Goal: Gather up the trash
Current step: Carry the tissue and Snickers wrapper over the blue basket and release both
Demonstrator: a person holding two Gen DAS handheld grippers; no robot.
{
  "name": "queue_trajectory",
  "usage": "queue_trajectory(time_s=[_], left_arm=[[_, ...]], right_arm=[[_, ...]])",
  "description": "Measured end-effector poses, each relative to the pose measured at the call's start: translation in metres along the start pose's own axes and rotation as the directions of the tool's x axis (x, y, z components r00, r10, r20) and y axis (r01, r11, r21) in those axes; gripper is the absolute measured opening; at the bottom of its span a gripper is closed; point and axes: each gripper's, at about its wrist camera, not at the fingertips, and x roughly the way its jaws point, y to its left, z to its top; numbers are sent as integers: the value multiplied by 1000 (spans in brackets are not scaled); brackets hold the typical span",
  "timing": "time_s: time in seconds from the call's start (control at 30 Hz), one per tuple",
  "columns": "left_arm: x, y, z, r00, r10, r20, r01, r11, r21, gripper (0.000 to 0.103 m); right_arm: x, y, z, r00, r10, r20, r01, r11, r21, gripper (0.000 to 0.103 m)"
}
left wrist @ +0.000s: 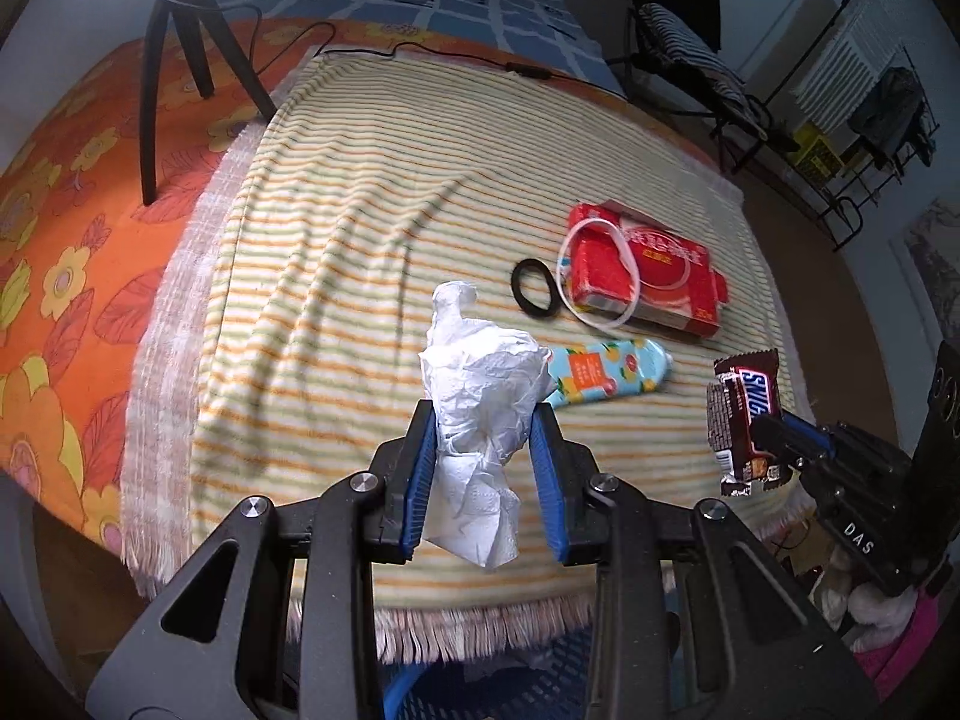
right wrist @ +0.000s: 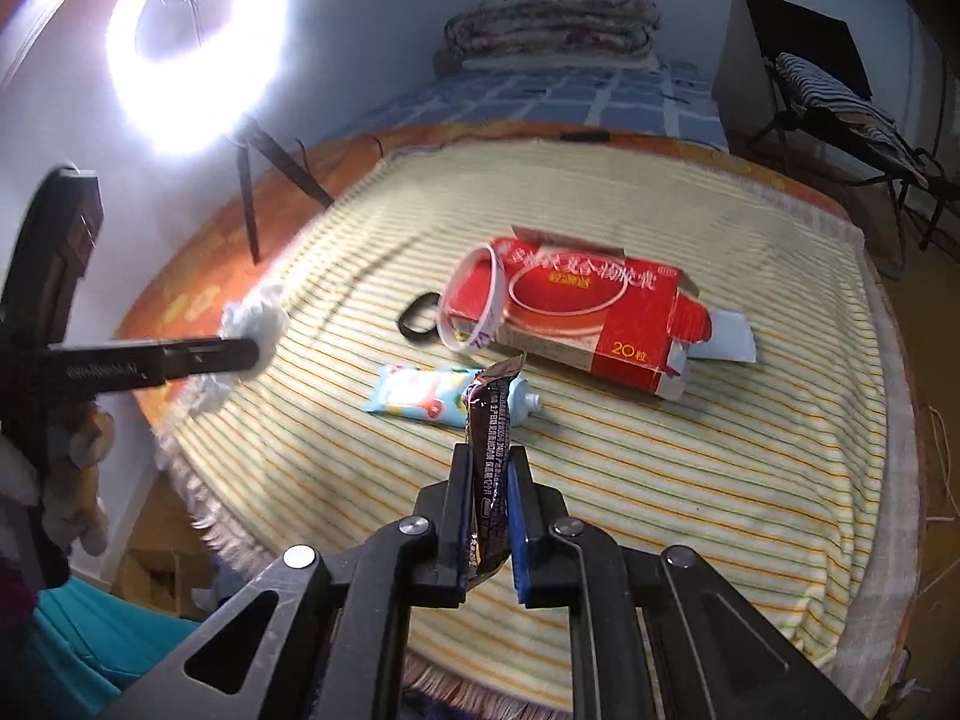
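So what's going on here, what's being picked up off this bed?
A person is clearing trash with two handheld tools. The left tool is clamped on a crumpled white tissue, and the right tool pinches a Snickers wrapper; both are lifted off the striped blanket. Still lying on it are a red carton, a squeezed tube, a black ring and a white ring.

The striped blanket [left wrist: 336, 228] was cream with orange and green lines; the sheet [left wrist: 66, 192] at left was orange with yellow flowers. The crumpled tissue [left wrist: 480, 396] was white, the carton [left wrist: 648, 267] red, the tube [left wrist: 606, 375] light blue with orange fruit, the candy wrapper [left wrist: 750, 414] brown, the ring [left wrist: 533, 288] black
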Motion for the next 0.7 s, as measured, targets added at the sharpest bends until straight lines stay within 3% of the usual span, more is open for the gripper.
queue_trajectory(time_s=[0.47, 0.7], left_arm=[[-25, -15, -80, 998, -33, -45, 37, 996, 81, 31], [-26, -21, -125, 996, -33, -78, 41, 993, 114, 31]], right_arm=[[-54, 31, -54, 996, 84, 21, -84, 996, -12, 8], [-70, 50, -88, 996, 89, 22, -87, 995, -46, 8]])
